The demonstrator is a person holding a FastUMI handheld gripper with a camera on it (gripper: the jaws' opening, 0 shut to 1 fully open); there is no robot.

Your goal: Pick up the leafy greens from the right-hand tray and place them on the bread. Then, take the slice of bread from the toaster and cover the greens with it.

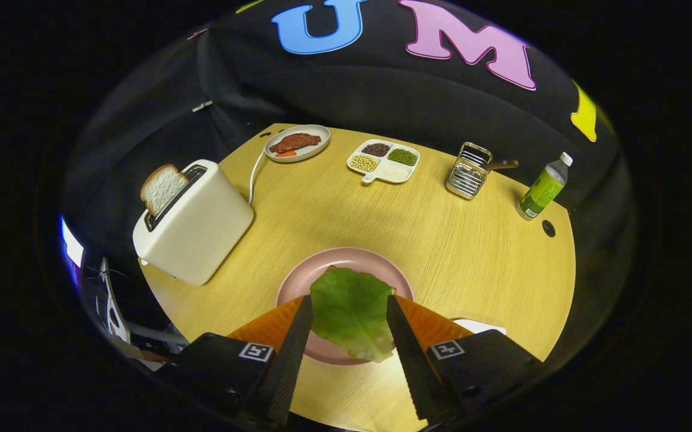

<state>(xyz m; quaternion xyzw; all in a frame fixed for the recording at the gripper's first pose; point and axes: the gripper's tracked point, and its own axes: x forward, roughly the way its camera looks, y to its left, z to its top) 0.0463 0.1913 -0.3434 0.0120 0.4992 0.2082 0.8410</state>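
Note:
A green leaf [352, 315] lies over the pink plate [316, 267], spanning the gap between my fingers and reaching past the plate's near rim. It hides whatever is under it; I see no bread on the plate. My gripper [349, 297] is open, its fingers wide apart on either side of the leaf, and I cannot tell whether they touch its edges. A slice of white bread [162, 187] sticks up out of the cream toaster [193, 222], which stands well ahead and to the left of the fingers.
A corner of a white tray [481, 326] peeks out behind the right finger. Along the table's far edge stand a plate of meat [297, 143], a divided dish of beans [384, 161], a wire rack [469, 171] and a green bottle [542, 187].

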